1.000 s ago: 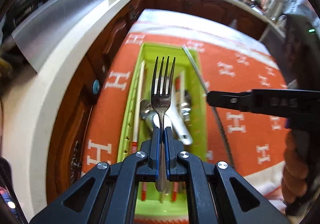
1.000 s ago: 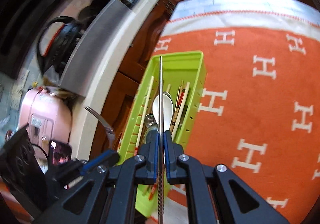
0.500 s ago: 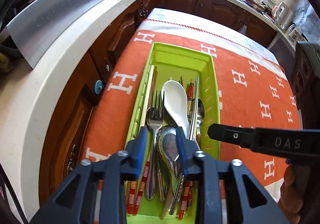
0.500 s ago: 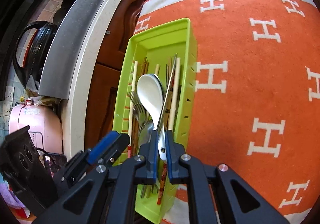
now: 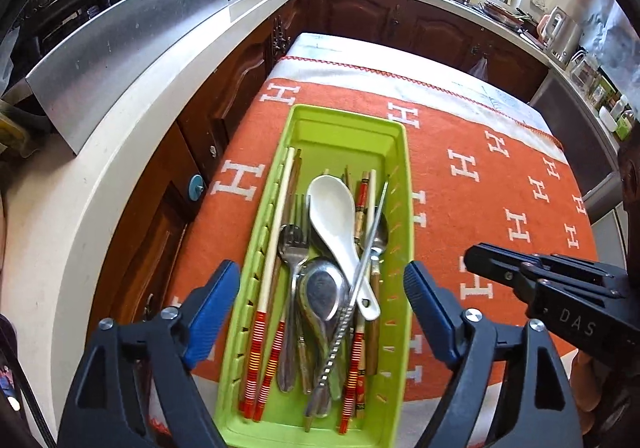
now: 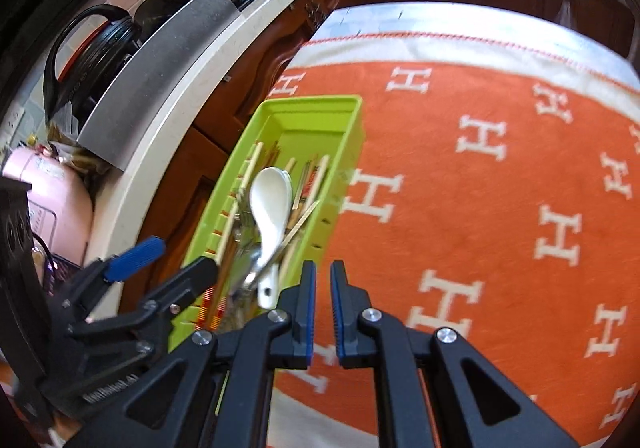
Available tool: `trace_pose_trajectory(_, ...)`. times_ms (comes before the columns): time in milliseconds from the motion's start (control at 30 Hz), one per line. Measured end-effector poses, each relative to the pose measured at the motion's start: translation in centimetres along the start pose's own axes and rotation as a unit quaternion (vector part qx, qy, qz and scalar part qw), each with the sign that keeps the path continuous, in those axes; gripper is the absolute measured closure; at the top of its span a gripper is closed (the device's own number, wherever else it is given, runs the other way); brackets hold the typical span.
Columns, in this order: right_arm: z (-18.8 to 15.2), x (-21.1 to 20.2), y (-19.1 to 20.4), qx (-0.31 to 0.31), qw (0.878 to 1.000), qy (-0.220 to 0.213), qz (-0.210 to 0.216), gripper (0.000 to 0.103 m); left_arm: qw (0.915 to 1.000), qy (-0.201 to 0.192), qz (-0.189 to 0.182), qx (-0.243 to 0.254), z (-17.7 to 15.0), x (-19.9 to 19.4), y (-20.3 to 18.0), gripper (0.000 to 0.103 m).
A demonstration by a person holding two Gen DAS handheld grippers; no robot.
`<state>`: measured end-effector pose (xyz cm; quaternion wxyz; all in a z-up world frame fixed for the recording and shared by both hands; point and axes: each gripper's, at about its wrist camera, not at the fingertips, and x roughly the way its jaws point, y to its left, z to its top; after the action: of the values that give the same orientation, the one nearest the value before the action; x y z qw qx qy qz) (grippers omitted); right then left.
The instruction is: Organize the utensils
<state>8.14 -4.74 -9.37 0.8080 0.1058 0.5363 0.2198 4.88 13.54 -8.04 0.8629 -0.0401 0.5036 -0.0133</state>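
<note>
A lime-green tray on the orange cloth holds a white ceramic spoon, a fork, a metal spoon, red-striped chopsticks and a thin metal chopstick lying slantwise over the others. My left gripper hovers above the tray's near end; its jaws are opening, wide apart and pressing on nothing. My right gripper is over the cloth just right of the tray, its jaws almost together and empty. In the right wrist view the white spoon and the left gripper also show.
The orange cloth with white H marks covers the table. A white countertop with a steel panel runs along the left, above brown cabinets. A pink appliance and a black pot stand on it.
My left gripper opened and let the fork down into the tray. My right gripper released the metal chopstick, which now lies in the tray, and moved right, off the tray.
</note>
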Motion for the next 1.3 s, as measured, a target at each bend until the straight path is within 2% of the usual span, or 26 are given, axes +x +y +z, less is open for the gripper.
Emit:
trace_pose_trajectory(267, -1.4, -3.5, -3.8, 0.010, 0.998, -0.041, -0.042, 0.093, 0.9997, 0.011, -0.022, 0.006, -0.3, -0.1, -2.3, 0.015)
trace_pose_trajectory(400, -2.2, -5.3, -5.7, 0.016, 0.996, -0.060, -0.063, 0.084, 0.9994, 0.009, -0.021, 0.024, -0.4, -0.5, -4.5, 0.014)
trace_pose_trajectory(567, -3.4, -8.1, -7.4, 0.013, 0.991, -0.089, -0.099, 0.083, 0.9985, 0.008, -0.023, 0.050, -0.6, -1.4, -7.7, 0.014)
trace_pose_trajectory(667, -4.1, -9.8, -8.2, 0.020, 0.988, -0.102, -0.113, 0.082, 0.9969, -0.004, -0.019, 0.077, -0.7, -2.3, -10.2, 0.007)
trace_pose_trajectory(700, -4.4, -10.4, -8.5, 0.024, 0.987, -0.108, -0.119, 0.081, 0.9961, -0.012, -0.016, 0.086, -0.8, -2.7, -11.0, 0.001)
trace_pose_trajectory(867, -5.9, -12.8, -9.8, 0.061, 0.982, -0.124, -0.126, 0.076, 0.9935, -0.035, -0.020, 0.107, -0.4, -4.5, -14.3, 0.001)
trace_pose_trajectory(1000, -6.5, -14.3, -9.9, 0.074, 0.978, -0.144, -0.131, 0.074, 0.9932, -0.043, -0.018, 0.107, -0.1, -5.6, -15.7, 0.001)
trace_pose_trajectory(1167, -6.9, -16.1, -8.7, 0.061, 0.975, -0.168, -0.133, 0.065, 0.9943, -0.049, -0.021, 0.092, -0.3, -6.7, -15.7, 0.001)
trace_pose_trajectory(1233, -7.1, -16.7, -7.9, 0.052, 0.973, -0.178, -0.138, 0.059, 0.9946, -0.056, -0.012, 0.087, -0.5, -7.2, -15.5, 0.001)
trace_pose_trajectory(1300, -7.2, -17.0, -7.1, 0.042, 0.973, -0.183, -0.134, 0.056, 0.9947, -0.065, 0.001, 0.079, -0.7, -7.9, -15.0, 0.001)
